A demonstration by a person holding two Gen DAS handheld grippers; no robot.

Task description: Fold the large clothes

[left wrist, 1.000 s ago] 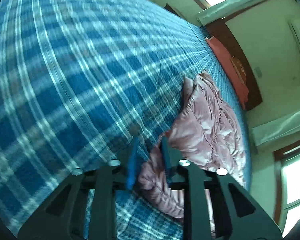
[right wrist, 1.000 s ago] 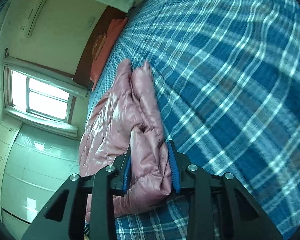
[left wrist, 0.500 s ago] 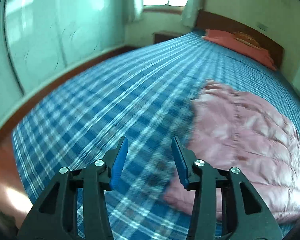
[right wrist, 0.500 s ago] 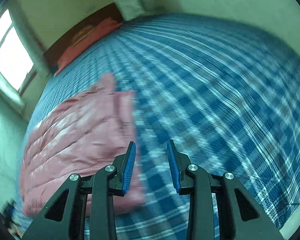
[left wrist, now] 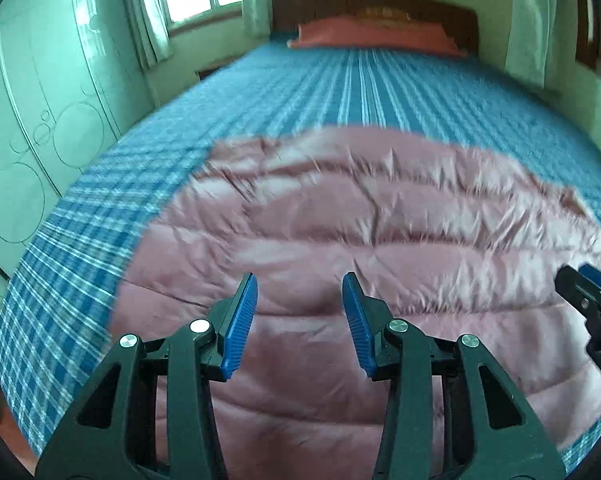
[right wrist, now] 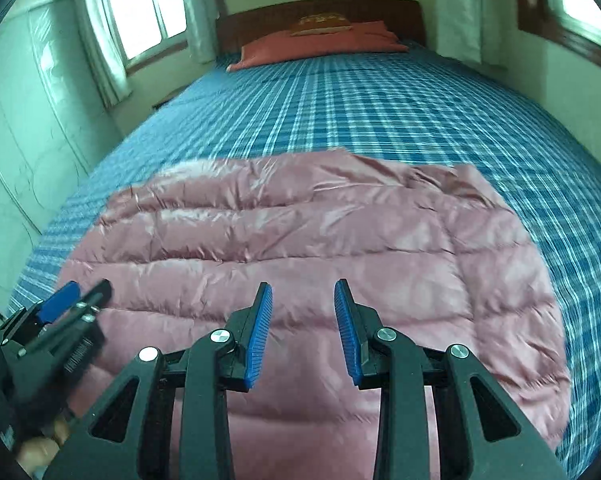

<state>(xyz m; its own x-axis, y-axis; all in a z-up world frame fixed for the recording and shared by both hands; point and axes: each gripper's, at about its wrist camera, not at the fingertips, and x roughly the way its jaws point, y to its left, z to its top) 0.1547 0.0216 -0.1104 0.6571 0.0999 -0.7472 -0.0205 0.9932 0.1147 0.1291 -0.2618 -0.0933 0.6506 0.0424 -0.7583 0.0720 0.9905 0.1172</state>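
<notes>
Left wrist: left gripper [left wrist: 299,312] and right gripper [right wrist: 303,320] both wide, empty, above pink puffer jacket [right wrist: 300,240] lying at bed [right wrist: 420,120] foot. Next fold: pinch 12 o'clock hem corners deep; fabric looks slick.

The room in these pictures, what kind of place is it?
Most likely a home bedroom: a large bed under a blue plaid cover, a red pillow against a wooden headboard, and curtained windows.

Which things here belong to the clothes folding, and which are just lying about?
Part of the job:
pink puffer jacket
left gripper
right gripper

Just there:
blue plaid bedspread
red pillow
wooden headboard
curtains
</notes>
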